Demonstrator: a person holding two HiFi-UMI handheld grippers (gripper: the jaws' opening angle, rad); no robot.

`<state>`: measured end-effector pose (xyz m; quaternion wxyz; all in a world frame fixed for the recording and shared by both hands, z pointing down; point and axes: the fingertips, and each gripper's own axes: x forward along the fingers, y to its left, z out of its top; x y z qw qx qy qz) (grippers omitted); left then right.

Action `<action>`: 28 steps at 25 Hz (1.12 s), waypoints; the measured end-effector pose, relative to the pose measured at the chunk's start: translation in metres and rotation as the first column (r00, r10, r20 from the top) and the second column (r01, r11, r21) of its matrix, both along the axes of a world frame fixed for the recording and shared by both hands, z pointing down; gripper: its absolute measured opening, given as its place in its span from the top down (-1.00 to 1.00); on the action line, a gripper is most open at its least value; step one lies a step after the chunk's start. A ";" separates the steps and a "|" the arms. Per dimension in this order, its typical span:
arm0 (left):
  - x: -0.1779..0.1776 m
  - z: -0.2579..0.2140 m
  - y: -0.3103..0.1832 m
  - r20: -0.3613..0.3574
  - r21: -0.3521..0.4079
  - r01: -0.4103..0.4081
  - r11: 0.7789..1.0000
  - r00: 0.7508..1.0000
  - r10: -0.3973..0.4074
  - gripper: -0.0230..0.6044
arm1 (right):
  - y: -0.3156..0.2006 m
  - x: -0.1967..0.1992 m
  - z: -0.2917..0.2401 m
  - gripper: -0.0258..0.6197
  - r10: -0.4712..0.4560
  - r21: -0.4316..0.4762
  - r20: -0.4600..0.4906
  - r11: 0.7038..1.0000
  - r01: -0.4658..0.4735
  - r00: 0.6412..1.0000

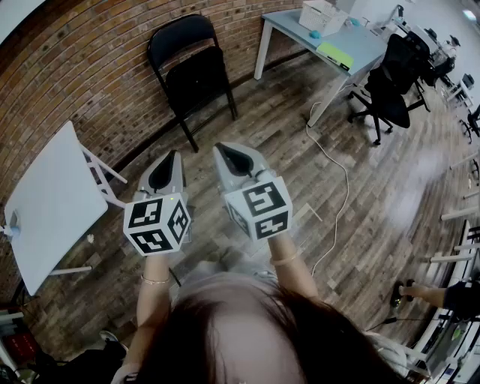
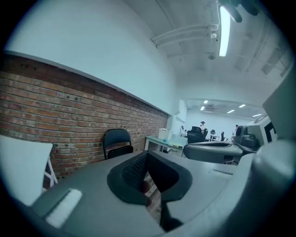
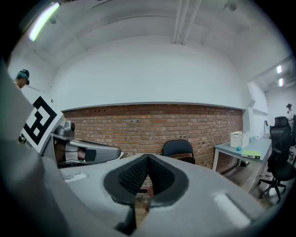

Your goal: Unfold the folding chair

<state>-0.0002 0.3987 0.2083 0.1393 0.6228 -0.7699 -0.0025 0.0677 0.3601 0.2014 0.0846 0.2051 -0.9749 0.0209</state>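
Approach, I judge: left gripper (image 1: 173, 155) and right gripper (image 1: 226, 149), jaws together, empty, must reach the black metal folding chair (image 1: 192, 69).

No words, numbers or brand names can be read anywhere. The only printed signs are black-and-white square patterns on the left marker cube (image 1: 156, 223) of the left gripper (image 1: 175, 155) and on the right marker cube (image 1: 259, 210) of the right gripper (image 1: 223, 150). Any print on the white box (image 1: 321, 16) on the far desk (image 1: 360, 45) is too small to make out.
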 end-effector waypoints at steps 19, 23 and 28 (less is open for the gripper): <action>0.012 0.005 -0.045 0.011 0.004 0.079 0.997 0.997 -0.079 0.93 | -0.047 0.010 0.011 0.92 -0.071 0.039 -0.018 0.997 0.071 0.997; 0.006 0.010 -0.048 0.008 -0.008 0.093 0.996 0.996 -0.093 0.93 | -0.051 0.000 0.016 0.92 -0.093 0.030 -0.014 0.995 0.093 0.996; -0.010 0.017 -0.058 0.000 -0.017 0.091 0.996 0.996 -0.091 0.93 | -0.057 -0.020 0.022 0.92 -0.114 0.025 -0.027 0.993 0.114 0.993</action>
